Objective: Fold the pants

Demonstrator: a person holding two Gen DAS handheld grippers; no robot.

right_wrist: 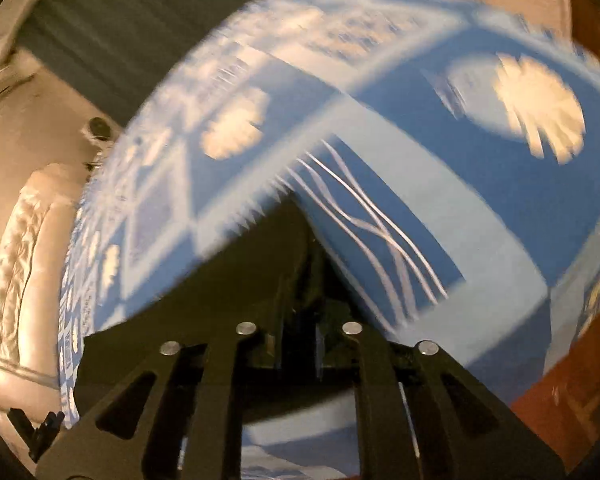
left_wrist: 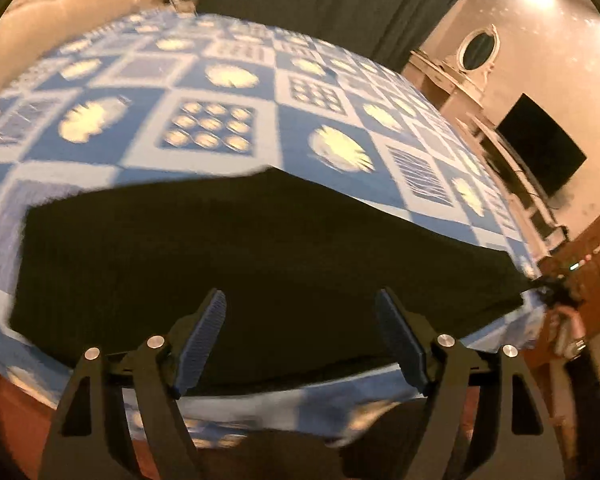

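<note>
1. Left wrist view showed the left claw (left_wrist: 300, 344) with its jaws spread wide and nothing between the blue ribbed pads (left_wrist: 204, 340); the dark pants (left_wrist: 236, 264) lay flat below and beyond it.
2. The pants rested on the blue patterned bedspread (left_wrist: 228, 128), near the bed's front edge, as one broad dark slab with straight sides. That shape read as a garment already doubled over at least once, though the blur and darkness hid any seams or layers.
3. The empty left claw seemed to sit above the near hem so that it could drop onto that edge for the next fold.
4. The right claw (right_wrist: 300, 280) had its jaws drawn nearly together, with dark cloth of the pants (right_wrist: 236, 272) rising to a peak around them. It appeared to be pinching a corner, but black fingers against black fabric left the contact itself unclear.
5. Holding a corner up would keep that end free of the bedspread (right_wrist: 420, 184) while the other end was arranged.
6. Only the left view gave the garment's whole outline, plus a dark screen (left_wrist: 540, 148) and an oval mirror (left_wrist: 478, 48) across the room.
7. Only the right view showed the lifted peak of cloth and a pale padded headboard (right_wrist: 24, 272) at the far end.
</note>
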